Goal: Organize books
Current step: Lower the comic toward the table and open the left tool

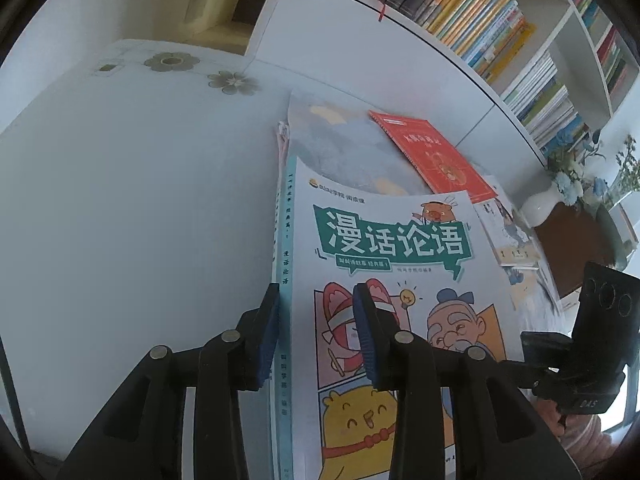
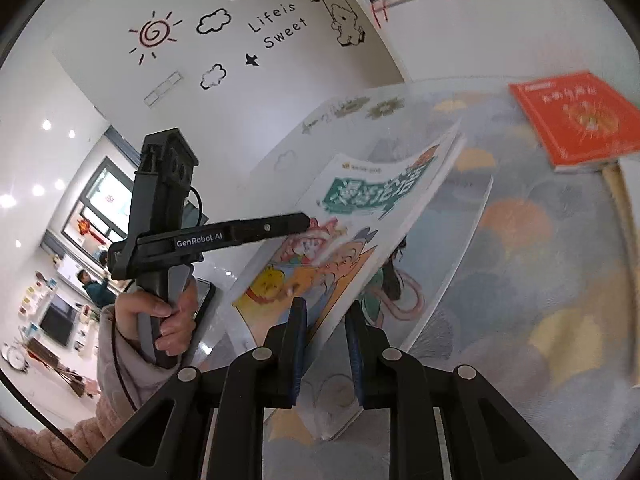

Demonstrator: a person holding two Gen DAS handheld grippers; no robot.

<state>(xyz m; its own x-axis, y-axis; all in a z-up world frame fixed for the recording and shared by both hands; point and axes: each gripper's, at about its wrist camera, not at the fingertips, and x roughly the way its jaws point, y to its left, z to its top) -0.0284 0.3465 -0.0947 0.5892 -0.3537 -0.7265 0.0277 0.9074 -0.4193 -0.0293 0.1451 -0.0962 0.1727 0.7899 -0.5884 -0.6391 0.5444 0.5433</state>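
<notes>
Red softcover book (image 1: 434,156) flat on patterned desk (image 1: 352,152) ahead, bookshelf (image 1: 472,16) behind. White cartoon-cover paperback (image 1: 384,280) tilted, long axis toward shelf. Left gripper (image 1: 316,332) clamped on spine edge; right gripper (image 2: 326,344) clamped on opposite edge.

Before you lies a white table (image 1: 120,208) with flower decals near its far edge. Directly on it rests a large pale illustrated book (image 2: 540,272); an orange-red book (image 1: 434,152) lies flat on top of that, towards the bookshelf (image 1: 480,28).

home kids' rm: bookshelf (image 1: 480,20), wall decals (image 2: 224,28), tv (image 2: 56,322).
</notes>
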